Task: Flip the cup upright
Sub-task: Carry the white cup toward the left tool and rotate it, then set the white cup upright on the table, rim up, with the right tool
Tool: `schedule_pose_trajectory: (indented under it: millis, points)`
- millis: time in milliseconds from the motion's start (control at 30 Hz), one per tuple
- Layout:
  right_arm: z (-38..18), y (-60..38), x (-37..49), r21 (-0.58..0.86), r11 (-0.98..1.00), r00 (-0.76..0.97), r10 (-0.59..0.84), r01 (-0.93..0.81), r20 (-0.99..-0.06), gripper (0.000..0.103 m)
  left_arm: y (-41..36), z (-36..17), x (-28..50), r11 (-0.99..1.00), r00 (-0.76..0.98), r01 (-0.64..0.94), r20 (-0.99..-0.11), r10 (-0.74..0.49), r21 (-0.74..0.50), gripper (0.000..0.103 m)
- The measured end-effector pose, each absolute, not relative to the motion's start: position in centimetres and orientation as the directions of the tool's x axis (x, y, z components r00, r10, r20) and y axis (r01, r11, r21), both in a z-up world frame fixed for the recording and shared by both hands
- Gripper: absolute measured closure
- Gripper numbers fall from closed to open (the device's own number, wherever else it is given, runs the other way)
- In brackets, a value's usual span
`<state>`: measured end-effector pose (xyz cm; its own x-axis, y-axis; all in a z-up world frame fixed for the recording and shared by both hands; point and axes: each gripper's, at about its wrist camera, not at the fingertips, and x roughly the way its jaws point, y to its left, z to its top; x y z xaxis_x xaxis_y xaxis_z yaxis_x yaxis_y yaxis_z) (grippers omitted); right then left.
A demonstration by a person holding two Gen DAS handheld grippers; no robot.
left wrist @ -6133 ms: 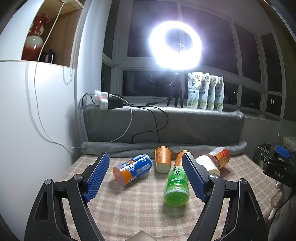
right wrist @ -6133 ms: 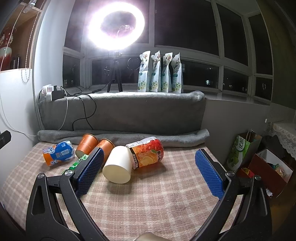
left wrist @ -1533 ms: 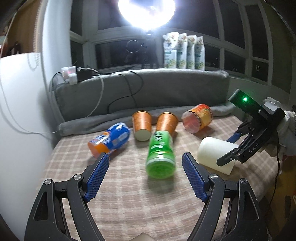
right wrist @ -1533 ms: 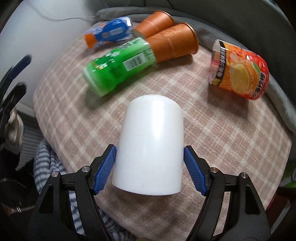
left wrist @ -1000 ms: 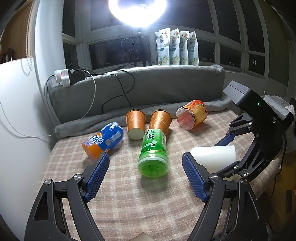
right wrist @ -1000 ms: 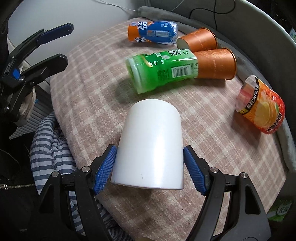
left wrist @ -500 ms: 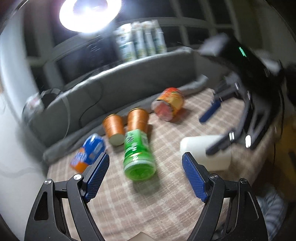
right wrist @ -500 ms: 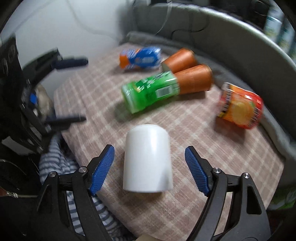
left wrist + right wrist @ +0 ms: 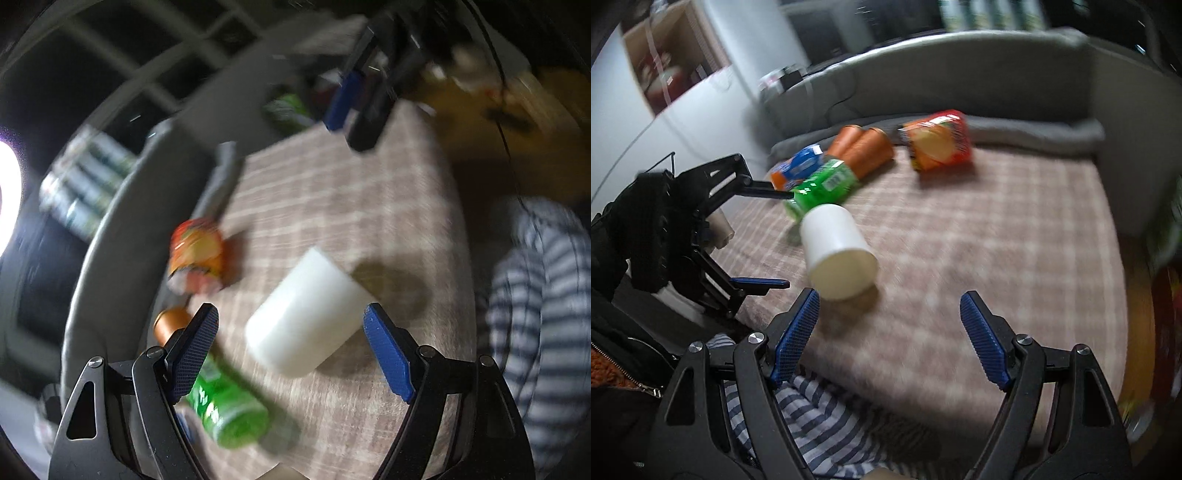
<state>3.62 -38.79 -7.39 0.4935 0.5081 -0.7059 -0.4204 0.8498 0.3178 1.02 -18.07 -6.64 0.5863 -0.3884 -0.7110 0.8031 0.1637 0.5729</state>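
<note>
I am seeing the white cup [image 9: 837, 252] lying free on the checked tablecloth [image 9: 979, 236], where half a second ago it was sitting between my right gripper's [image 9: 889, 336] pads and, a second ago, was pinched by them. That gripper is now drawing back toward the near edge of the table, its blue pads spread wide and holding nothing, with the cup ahead of them and to their left. The cup's wide end is facing my right camera; I cannot tell whether it is the open mouth or the base.

My left gripper [image 9: 291, 356] is swinging in over the cup [image 9: 308, 314], and its view is now tilted and heavily smeared, unlike the steadier picture a second ago. Its pads are also spread apart, either side of the cup but not touching it.

The green bottle [image 9: 822, 186], the two orange paper cups [image 9: 864, 147], the blue-and-orange packet [image 9: 798, 166] and the orange fruit-print cup [image 9: 938, 144] are lying where they were. No writing is readable now; the blur is hiding every label.
</note>
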Motion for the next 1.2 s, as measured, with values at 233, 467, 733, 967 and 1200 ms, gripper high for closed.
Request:
schedule_pose_trajectory:
  millis: [233,467,733,967,1200]
  points:
    - [-8.4,-42.4,2.6,0.377,0.873,0.528,0.488,-0.310,-0.695,0.022,-20.6,-9.8,1.6,-0.095,0.542,0.797,-0.775,-0.325,0.597,0.022]
    - [-8.9,-43.2,3.1,0.412,0.865,0.533,0.501,-0.286,-0.682,0.022,-21.8,-11.5,2.7,-0.185,0.510,0.799,-0.808,-0.295,0.571,0.022]
    - [-9.0,-43.1,3.8,0.433,0.857,0.530,0.514,-0.280,-0.674,0.022,-22.4,-12.3,3.6,-0.210,0.523,0.779,-0.797,-0.302,0.591,0.022]
    - [-9.1,-43.1,3.8,0.436,0.859,0.532,0.509,-0.267,-0.677,0.022,-22.7,-12.0,5.3,-0.155,0.496,0.815,-0.811,-0.312,0.558,0.024]
    - [-9.5,-43.1,4.0,0.440,0.863,0.532,0.502,-0.249,-0.682,0.022,-22.4,-10.3,8.4,0.063,0.435,0.894,-0.828,-0.352,0.443,0.024]
